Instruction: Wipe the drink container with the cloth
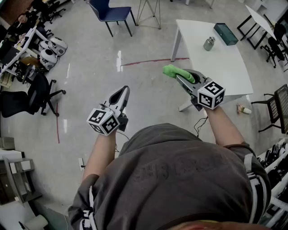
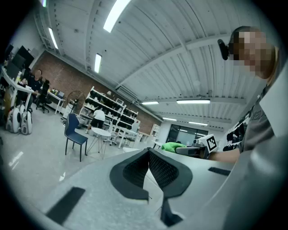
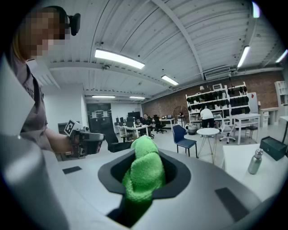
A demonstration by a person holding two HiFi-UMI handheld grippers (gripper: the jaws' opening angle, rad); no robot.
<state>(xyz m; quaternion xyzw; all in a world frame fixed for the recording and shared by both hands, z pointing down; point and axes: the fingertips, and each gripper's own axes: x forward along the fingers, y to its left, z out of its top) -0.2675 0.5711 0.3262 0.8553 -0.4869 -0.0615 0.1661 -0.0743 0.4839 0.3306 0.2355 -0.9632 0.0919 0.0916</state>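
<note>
Over open floor point(image 1: 90, 67), short of the white bench point(image 1: 234, 76): both tools held up, well apart from each other. Right hand-held gripper point(image 1: 181, 77) pinching a green cloth point(image 1: 175, 71); cloth bunched, sticking out past the jaw tips. Left hand-held gripper point(image 1: 122, 93) pressed together at the tips, nothing between. Drink container point(image 1: 209, 43), metal, upright on the bench's far part, near a dark green box point(image 1: 226, 33), not touching. Blue chair point(image 1: 110, 11) beyond.
</note>
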